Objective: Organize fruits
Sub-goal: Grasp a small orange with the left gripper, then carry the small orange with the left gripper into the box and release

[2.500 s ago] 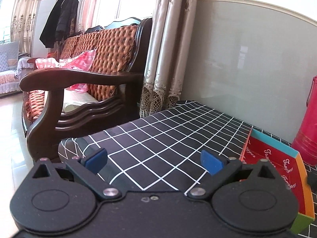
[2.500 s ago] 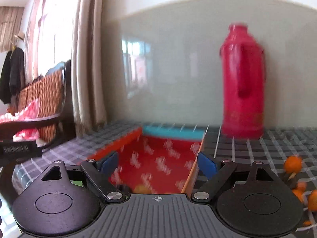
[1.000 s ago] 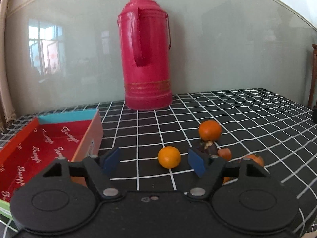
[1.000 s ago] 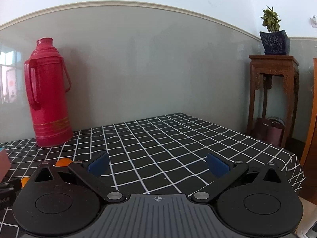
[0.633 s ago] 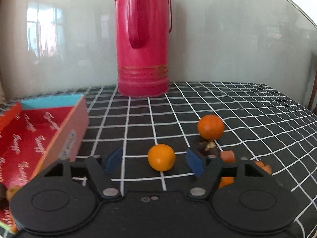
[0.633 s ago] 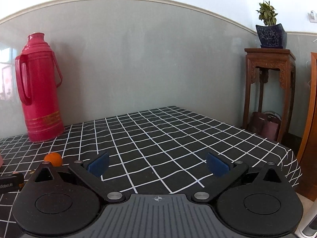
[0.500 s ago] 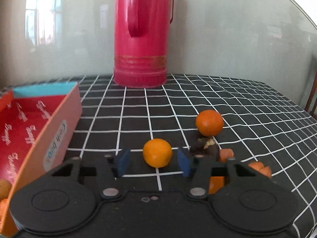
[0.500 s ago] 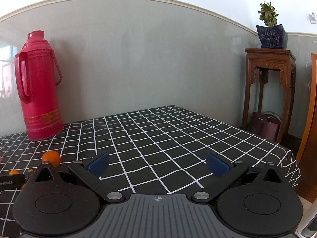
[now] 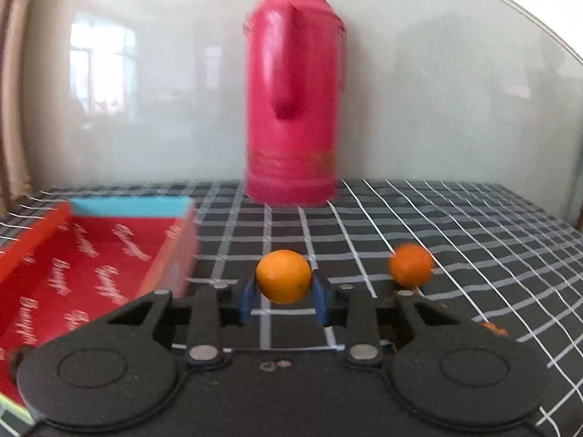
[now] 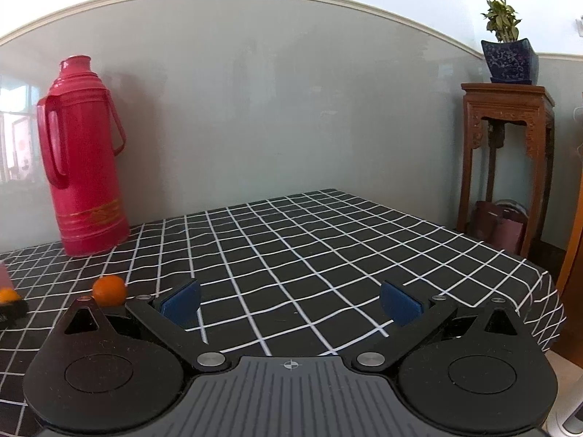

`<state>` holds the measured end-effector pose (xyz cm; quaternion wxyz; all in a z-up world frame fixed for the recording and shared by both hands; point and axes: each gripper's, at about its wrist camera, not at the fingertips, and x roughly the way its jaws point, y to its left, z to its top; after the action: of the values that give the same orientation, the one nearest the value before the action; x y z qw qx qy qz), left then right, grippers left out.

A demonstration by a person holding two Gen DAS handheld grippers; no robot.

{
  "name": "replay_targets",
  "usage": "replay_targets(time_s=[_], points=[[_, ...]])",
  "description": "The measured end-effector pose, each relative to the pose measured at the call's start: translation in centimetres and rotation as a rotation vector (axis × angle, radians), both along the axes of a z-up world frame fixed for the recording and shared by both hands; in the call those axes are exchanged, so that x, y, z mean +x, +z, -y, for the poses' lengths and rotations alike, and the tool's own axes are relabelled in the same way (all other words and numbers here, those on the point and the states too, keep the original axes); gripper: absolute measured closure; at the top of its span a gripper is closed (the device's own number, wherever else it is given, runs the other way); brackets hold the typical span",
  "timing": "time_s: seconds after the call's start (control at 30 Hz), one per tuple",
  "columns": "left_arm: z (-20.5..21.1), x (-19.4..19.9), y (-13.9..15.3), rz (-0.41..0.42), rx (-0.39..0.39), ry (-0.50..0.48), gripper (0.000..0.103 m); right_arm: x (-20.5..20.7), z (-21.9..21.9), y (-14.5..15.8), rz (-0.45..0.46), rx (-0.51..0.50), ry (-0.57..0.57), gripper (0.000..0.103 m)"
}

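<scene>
Orange [image 9: 284, 276] in left gripper [image 9: 284, 296]

A red thermos flask [image 10: 82, 160] stands upright at the back of the counter [image 10: 328, 240], against the grey-green wall [image 10: 273, 109]. Beyond the counter's right edge, a carved wooden stand [image 10: 506, 153] carries a potted plant [image 10: 508, 54]. A curtain [image 9: 11, 91] hangs at far left.

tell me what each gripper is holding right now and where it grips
The left gripper holds an orange by its two sides, having just closed. The right gripper is open, empty.
</scene>
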<state>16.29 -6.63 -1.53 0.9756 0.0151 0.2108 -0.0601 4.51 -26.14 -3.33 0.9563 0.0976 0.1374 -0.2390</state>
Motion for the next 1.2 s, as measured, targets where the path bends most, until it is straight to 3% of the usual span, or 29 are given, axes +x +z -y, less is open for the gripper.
replay_targets(time_s=[0.23,0.47,0.8,1.07,1.13,1.2], points=[[-4.3,-1.0,1.8,0.048,-0.021,0.139,0.080,0.7,-1.3,0.2,0.002,0.010,0.047,0.000],[-8.8,-0.9,2.1,-0.021,-0.061,0.282,0.080,1.3,-3.3,0.3,-0.003,-0.013,0.106,0.000],[-12.9,-0.7,1.4,-0.137,-0.106,0.365,0.079,2.1,-5.1,0.1,-0.023,-0.026,0.174,0.000],[-14.2,-2.6,2.3,-0.104,-0.151,0.397,0.059,2.9,-6.3,-0.2,-0.048,0.009,0.249,0.000],[-14.6,-3.1,2.4,-0.092,-0.149,0.406,0.043,3.1,-6.5,-0.4,-0.052,0.032,0.272,0.000],[-14.9,-3.7,2.7,-0.067,-0.126,0.423,0.040,3.5,-7.0,-0.5,-0.062,0.036,0.282,0.000]])
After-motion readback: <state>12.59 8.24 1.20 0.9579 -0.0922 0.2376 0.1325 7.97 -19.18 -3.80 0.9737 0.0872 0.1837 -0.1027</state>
